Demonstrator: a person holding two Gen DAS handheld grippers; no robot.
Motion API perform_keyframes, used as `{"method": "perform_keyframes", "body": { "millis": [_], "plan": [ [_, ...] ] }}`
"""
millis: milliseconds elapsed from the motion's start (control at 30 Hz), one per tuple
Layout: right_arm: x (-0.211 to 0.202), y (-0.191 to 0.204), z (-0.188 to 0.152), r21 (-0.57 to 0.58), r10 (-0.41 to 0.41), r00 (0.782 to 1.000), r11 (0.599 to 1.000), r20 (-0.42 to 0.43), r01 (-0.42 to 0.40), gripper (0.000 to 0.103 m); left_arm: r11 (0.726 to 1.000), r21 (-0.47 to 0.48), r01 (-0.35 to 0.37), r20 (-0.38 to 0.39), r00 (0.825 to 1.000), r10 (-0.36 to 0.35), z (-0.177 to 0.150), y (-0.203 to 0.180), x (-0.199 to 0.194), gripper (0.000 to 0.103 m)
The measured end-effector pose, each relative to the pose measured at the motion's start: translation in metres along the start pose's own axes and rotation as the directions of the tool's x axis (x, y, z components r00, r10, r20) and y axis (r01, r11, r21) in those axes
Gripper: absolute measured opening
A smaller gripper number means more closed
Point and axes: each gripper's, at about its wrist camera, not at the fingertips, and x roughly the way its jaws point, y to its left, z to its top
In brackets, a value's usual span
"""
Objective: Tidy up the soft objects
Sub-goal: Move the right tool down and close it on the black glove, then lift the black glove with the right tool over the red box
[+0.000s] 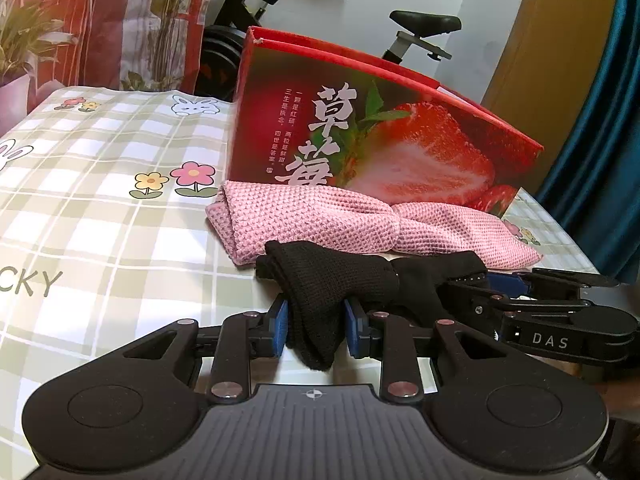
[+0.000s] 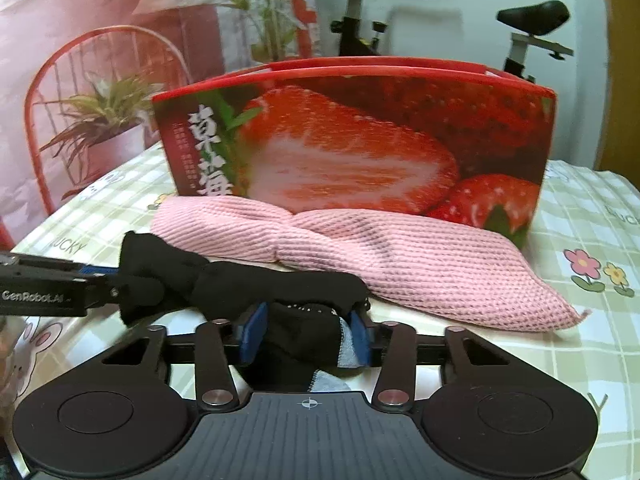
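Observation:
A black sock lies stretched across the checked tablecloth, in front of a pink knitted cloth. My left gripper is shut on the sock's left part, with both blue pads pressing the fabric. From the right, my right gripper holds the other end. In the right wrist view, the right gripper is shut on the black sock, where a grey patch shows. The left gripper comes in from the left. The pink cloth lies just behind.
A red strawberry-print box stands upright behind the pink cloth, also seen in the right wrist view. The tablecloth stretches away to the left. An exercise bike and a blue curtain are beyond the table.

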Motion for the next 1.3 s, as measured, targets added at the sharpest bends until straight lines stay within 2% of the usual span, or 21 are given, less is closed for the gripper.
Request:
{"method": "perform_keyframes", "body": {
  "millis": [200,433,800,867,933,1300],
  "plan": [
    [-0.001,0.001,0.000,-0.015,0.030,1.000,0.999,0.002,-0.030,0.027,1.000,0.004,-0.001,0.002,1.000,0.001,-0.001,0.000,0.000,0.030],
    [-0.002,0.008,-0.001,-0.067,0.039,0.999,0.997,0.008,-0.039,0.021,1.000,0.003,0.002,0.003,1.000,-0.002,-0.001,0.000,-0.001,0.030],
    [-0.004,0.020,-0.004,-0.152,0.054,0.998,0.987,0.013,-0.051,0.018,1.000,-0.004,0.006,0.004,1.000,-0.006,-0.001,0.001,-0.001,0.029],
    [-0.005,0.020,-0.004,-0.154,0.055,0.998,0.987,0.014,-0.052,0.018,1.000,-0.005,0.009,0.000,1.000,-0.009,0.000,0.001,-0.002,0.021],
    [-0.005,0.020,-0.004,-0.148,0.056,0.998,0.988,0.017,-0.053,0.017,1.000,-0.013,0.025,-0.001,1.000,-0.025,0.001,0.002,-0.003,0.019],
    [-0.030,0.014,0.002,-0.124,0.082,0.991,0.990,0.104,-0.069,0.015,0.996,0.057,0.064,0.080,0.994,-0.069,0.021,-0.014,-0.031,0.017]
  ]
}}
